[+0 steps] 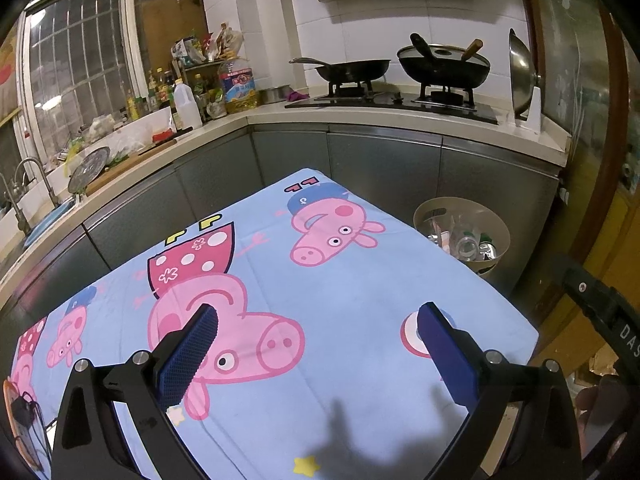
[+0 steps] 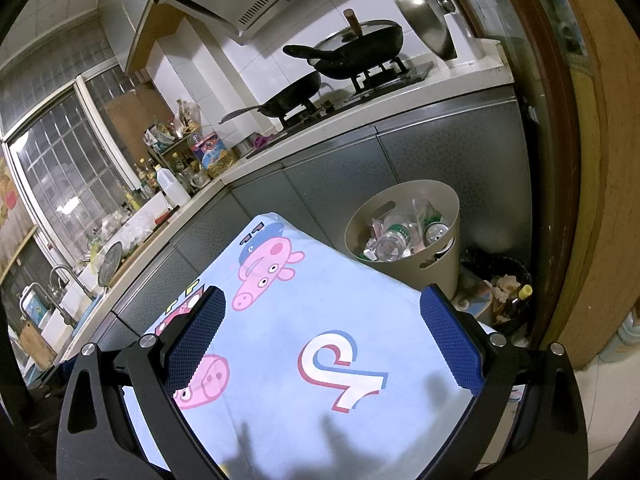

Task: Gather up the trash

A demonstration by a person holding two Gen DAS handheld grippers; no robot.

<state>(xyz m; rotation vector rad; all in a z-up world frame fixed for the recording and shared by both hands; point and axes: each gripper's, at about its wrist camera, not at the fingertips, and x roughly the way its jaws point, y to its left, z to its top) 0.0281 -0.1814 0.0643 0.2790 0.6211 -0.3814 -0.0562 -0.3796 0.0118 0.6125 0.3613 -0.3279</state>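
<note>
A beige waste bin [image 2: 434,270] stands on the floor past the table's far right corner, holding clear plastic bottles [image 2: 390,242], cans and wrappers. The left wrist view shows the same bin [image 1: 498,236] at the table's right edge. My left gripper [image 1: 318,318] is open above the table, nothing between its blue pads [image 1: 188,356]. My right gripper [image 2: 324,306] is also open and empty, hovering over the table's right part, short of the bin. The table wears a light blue cartoon-pig cloth [image 1: 344,304] with no loose trash on it in view.
Grey cabinets [image 1: 360,160] and a counter with a gas stove and two black pans [image 1: 444,66] run behind the table. Bottles crowd the counter corner; a sink [image 1: 48,216] lies left. A black-lined bin [image 2: 508,292] sits beside the beige one by the wooden door frame [image 2: 576,200].
</note>
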